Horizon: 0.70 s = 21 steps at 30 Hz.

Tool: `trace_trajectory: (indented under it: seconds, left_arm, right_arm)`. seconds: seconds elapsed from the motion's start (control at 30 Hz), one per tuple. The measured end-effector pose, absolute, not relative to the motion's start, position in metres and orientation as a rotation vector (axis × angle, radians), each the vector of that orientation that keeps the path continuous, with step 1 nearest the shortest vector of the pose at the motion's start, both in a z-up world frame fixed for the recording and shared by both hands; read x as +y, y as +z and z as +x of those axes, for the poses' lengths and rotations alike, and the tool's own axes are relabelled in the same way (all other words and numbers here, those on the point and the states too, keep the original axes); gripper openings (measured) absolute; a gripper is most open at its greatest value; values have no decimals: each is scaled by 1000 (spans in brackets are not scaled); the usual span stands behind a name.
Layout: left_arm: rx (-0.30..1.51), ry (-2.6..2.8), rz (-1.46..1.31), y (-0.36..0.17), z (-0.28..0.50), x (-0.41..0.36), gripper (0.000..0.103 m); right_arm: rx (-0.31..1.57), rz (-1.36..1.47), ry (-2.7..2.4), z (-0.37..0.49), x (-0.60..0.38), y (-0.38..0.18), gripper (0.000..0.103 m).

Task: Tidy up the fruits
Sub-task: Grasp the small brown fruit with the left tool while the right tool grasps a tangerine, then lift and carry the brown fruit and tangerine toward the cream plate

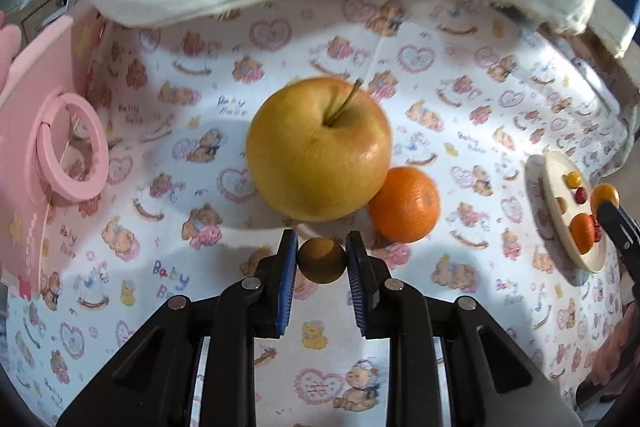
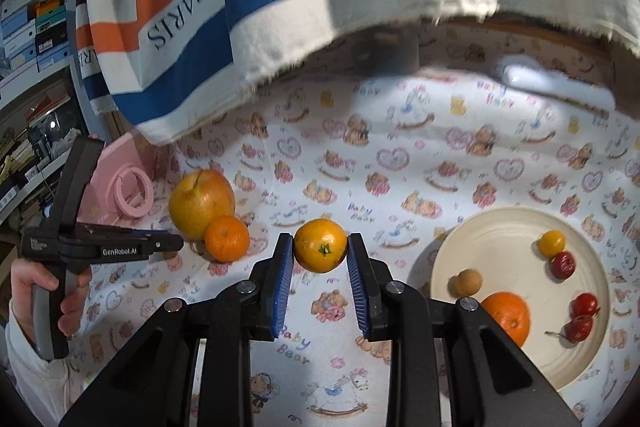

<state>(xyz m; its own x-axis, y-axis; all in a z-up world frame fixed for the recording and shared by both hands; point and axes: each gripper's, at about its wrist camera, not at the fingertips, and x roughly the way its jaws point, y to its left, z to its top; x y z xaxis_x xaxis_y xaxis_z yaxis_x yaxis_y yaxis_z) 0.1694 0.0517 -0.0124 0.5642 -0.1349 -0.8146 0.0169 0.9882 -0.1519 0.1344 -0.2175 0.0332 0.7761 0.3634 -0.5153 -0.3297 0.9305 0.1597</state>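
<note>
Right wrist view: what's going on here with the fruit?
A person is sorting fruit on a bear-print cloth. The right hand-held gripper is shut on a yellow-orange tomato; the left hand-held gripper clamps a small brown round fruit. The cream plate already holds several fruits. An apple and a mandarin remain on the cloth.

Yellow apple [image 1: 318, 151], orange mandarin [image 1: 404, 205], bear-print cloth [image 1: 460, 75].

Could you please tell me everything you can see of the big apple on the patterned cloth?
The apple is large, yellow with an orange-red blush on one flank, and smooth and waxy-looking. It sits with its thin stem tilted up out of a deep dimple. It rests on the cloth, and a smaller orange leans against its side. No claw touches it. It lies well away from the plate.
</note>
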Motion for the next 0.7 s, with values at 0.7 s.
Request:
trace_trajectory:
  seconds: [0.7]
  left_arm:
    - [322,-242,-67,28,112,6,24]
  right_arm:
    - [289,-1,302,93,-257,38,28]
